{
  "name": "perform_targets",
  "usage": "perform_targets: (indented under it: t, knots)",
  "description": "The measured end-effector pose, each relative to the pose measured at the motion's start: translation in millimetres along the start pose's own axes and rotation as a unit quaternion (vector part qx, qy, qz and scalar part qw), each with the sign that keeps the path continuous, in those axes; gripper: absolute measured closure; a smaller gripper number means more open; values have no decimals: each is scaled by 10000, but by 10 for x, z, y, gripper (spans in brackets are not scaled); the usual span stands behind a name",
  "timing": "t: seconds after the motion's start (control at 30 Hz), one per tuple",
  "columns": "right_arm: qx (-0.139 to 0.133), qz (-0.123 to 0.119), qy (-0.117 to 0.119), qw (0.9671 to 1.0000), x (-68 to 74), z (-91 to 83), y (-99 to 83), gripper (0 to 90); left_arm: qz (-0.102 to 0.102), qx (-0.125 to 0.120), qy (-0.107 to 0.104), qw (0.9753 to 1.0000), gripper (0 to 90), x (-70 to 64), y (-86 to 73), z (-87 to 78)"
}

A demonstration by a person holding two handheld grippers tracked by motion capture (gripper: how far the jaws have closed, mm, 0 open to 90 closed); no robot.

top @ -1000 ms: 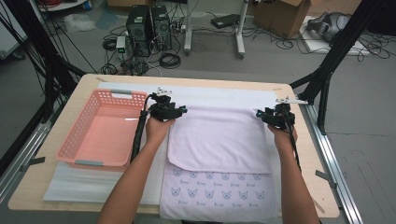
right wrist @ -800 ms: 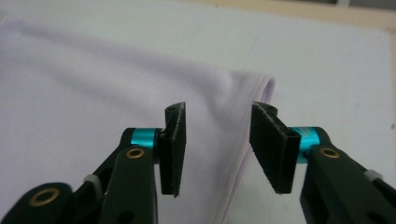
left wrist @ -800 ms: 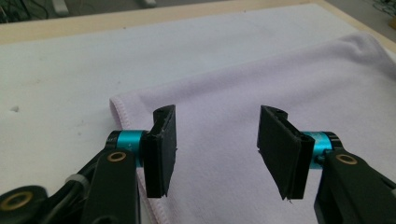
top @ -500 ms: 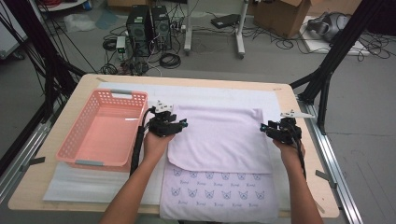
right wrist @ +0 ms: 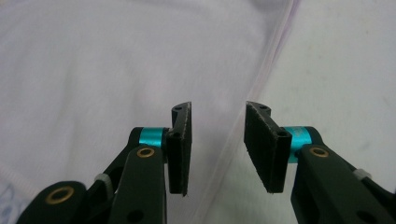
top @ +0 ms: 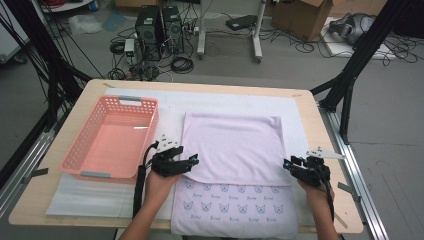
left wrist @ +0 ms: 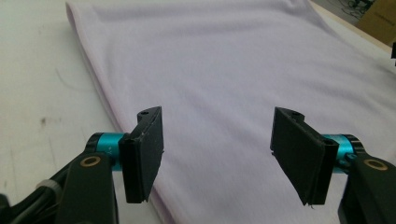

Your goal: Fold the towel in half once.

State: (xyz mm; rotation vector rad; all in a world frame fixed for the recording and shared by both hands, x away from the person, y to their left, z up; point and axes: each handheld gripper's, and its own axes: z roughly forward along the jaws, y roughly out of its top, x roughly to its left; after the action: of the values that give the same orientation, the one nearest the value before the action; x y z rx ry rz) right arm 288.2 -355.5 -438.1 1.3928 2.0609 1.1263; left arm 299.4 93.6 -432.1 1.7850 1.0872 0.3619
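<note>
High view: your left gripper (top: 192, 161) & right gripper (top: 287, 163) sit w/ jaws apart, holding nothing, at the folded lilac towel's (top: 232, 147) near corners; towel lies mid-tabletop, toward the front edge, beside pink basket (top: 82, 147).

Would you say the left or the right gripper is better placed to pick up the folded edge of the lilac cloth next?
Probably the right gripper: its open jaws straddle the side edge of the lilac cloth. The left gripper gapes wider, mostly above flat fabric.
</note>
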Motion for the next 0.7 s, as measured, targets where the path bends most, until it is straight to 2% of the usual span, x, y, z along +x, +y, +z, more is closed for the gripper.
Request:
perform_targets:
  t: [0.13, 0.23, 0.33, 0.53, 0.63, 0.7]
  knots:
    - [11, -22, 0, 10000, 94, -153, -122, 622, -71, 47, 72, 9999, 362, -29, -132, -138]
    - [-4, -112, -34, 9999, 174, -242, -192, 624, -174, 142, 171, 9996, 421, -38, -204, -225]
    - [17, -215, -85, 9997, 266, -304, -263, 625, -226, 202, 112, 9995, 462, -53, -263, -288]
    - [150, -325, -304, 9989, 385, -365, -388, 632, -114, 560, 98, 9983, 573, -84, -331, -302]
    - [167, -314, -392, 9986, 395, -380, -450, 658, 56, 576, 163, 9982, 675, -113, -365, -306]
    - [143, -200, -388, 9989, 379, -387, -487, 692, 226, 551, 229, 9980, 748, -136, -381, -314]
